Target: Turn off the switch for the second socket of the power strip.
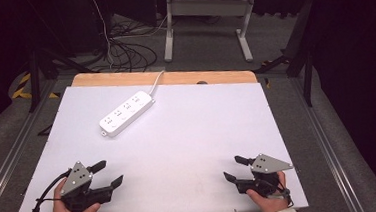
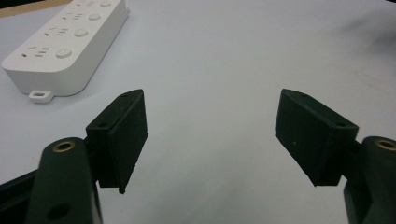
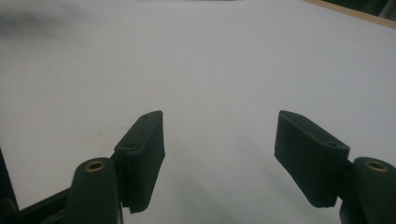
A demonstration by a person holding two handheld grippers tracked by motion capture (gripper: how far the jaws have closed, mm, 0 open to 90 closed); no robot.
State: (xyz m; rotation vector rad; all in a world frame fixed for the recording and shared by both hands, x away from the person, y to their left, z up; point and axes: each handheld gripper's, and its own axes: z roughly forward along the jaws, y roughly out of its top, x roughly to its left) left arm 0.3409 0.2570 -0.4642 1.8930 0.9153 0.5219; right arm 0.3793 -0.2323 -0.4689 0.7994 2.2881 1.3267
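Both tools sit low at the desk's near edge — left tool and right tool, jaws spread wide, nothing held. Up toward the far-left corner lies a white power strip, flat and diagonal. It looks rigid, smooth, fairly light — best pinched across its narrow width. No containers on the desk.

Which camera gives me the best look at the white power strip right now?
The high view: the whole power strip shows, lying diagonally on the white table, cord running to the far edge. The left gripper view catches its near end, cropped at top left. The right gripper view faces bare table.
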